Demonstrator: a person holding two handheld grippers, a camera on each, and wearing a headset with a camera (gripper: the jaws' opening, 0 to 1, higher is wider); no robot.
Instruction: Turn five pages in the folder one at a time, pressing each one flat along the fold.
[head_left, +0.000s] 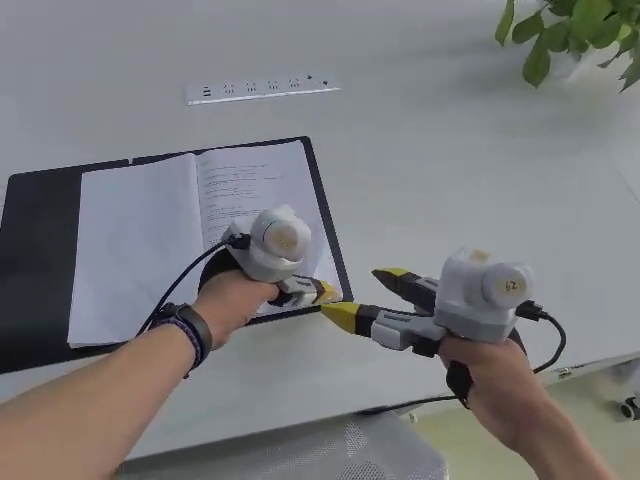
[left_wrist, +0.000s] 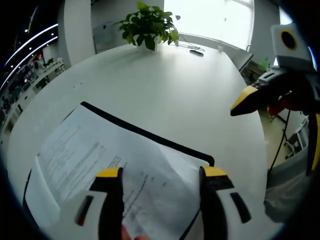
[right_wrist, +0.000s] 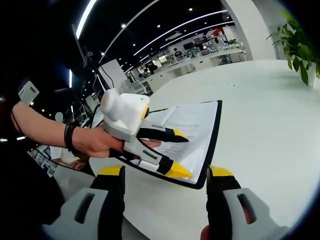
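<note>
Plainly the left claw (left_wrist: 162, 172) is released. Its two yellow-tipped jaws are spread apart and poised over the near outer corner of the printed page (head_left: 255, 190), with nothing pinched between them. Just beside it, off the paper and over the bare tabletop (head_left: 450, 150), the right claw (head_left: 362, 294) is released too, jaws agape and pointing at that same corner.

Beneath the left claw and stretching away from it lies the folder (head_left: 35, 250), open flat. It has black covers, the printed page under the claw and a plain white sheet (head_left: 130, 240) beyond the fold.

How many pages have gone over cannot be told, and no sheet is in mid-turn. I judge a turn is about to start, so gripping the corner, carrying it across and pressing along the fold all remain for this page. The paper looks thin and limp, and seems slightly bowed near the corner.
</note>
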